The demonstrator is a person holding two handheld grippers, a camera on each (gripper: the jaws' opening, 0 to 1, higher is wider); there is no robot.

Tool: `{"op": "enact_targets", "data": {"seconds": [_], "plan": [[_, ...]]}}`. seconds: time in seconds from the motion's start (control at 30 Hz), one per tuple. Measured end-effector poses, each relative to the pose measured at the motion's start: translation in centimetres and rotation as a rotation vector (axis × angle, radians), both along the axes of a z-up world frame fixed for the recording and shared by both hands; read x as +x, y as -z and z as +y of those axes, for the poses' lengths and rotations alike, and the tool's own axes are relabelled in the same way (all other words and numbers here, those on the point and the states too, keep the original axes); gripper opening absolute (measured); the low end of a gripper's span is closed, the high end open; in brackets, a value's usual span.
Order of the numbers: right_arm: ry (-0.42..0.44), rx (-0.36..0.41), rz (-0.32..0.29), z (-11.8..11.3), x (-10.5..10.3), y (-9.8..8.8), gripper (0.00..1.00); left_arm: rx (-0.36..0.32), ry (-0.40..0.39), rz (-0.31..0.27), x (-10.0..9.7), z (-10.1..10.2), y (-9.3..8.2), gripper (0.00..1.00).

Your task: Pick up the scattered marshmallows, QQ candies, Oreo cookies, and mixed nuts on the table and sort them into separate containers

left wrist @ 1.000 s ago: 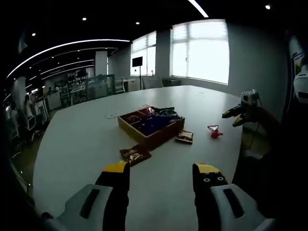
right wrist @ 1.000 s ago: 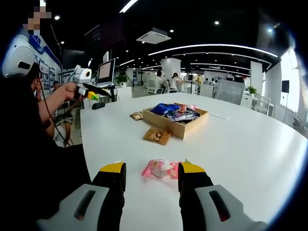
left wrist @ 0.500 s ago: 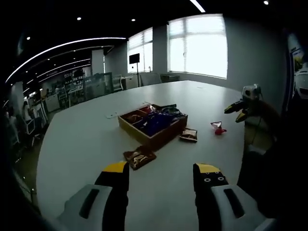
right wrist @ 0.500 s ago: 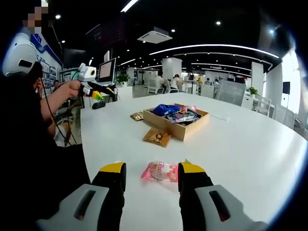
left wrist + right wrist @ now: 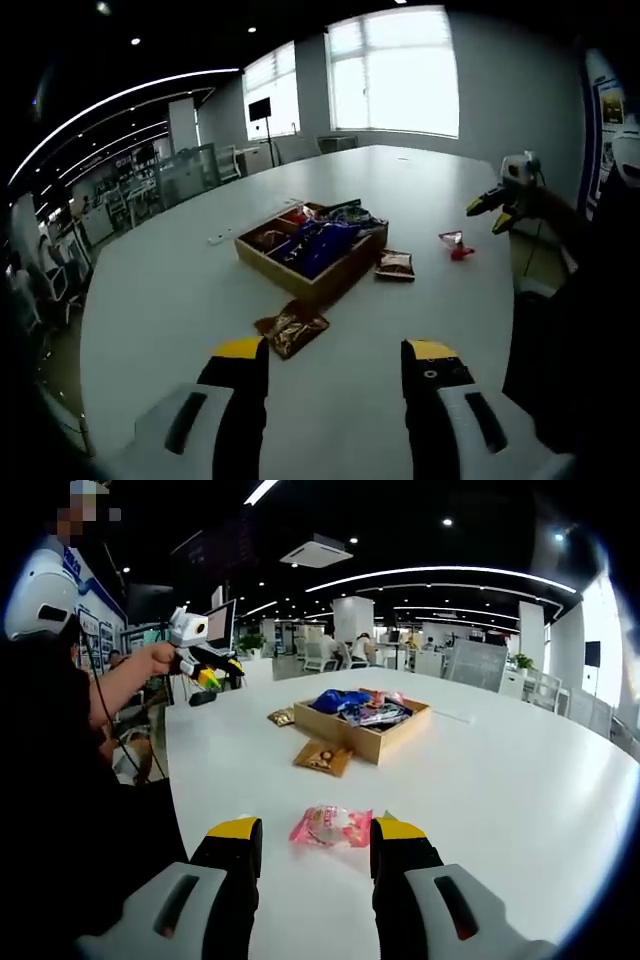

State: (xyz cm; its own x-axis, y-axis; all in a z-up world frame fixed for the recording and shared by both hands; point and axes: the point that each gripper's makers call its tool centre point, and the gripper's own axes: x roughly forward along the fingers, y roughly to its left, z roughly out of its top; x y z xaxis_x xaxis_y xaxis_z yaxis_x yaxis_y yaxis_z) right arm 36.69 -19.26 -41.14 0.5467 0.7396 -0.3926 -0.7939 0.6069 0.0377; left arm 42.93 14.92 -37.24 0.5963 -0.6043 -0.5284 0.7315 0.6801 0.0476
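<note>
both grippers hover open above the worktop (image 5: 520, 780); right gripper (image 5: 310, 845) has neared the pink candy packet (image 5: 331, 825), left gripper (image 5: 335, 365) the brown packet (image 5: 290, 327).

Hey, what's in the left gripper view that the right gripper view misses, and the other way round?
Left gripper view: bright windows and a screen on a stand behind the table. Right gripper view: a laptop, a ceiling air unit and seated people in the background. Shared: the white table, the wooden box, a brown packet and the pink packet.
</note>
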Motion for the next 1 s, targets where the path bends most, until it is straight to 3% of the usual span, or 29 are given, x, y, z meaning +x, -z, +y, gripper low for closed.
{"op": "enact_targets", "data": {"seconds": [0.27,0.83,1.0], "plan": [[-0.007,0.000,0.018,0.3,-0.5,0.8,0.40,0.024,0.050,0.019,0.8,-1.0,0.7,0.58],[0.000,0.005,0.012,0.1,-0.4,0.4,0.40,0.101,0.090,0.016,2.6,-1.4,0.8,0.58],[0.002,0.003,0.013,0.0,-0.4,0.4,0.40,0.105,0.152,0.014,2.6,-2.0,1.0,0.58]]}}
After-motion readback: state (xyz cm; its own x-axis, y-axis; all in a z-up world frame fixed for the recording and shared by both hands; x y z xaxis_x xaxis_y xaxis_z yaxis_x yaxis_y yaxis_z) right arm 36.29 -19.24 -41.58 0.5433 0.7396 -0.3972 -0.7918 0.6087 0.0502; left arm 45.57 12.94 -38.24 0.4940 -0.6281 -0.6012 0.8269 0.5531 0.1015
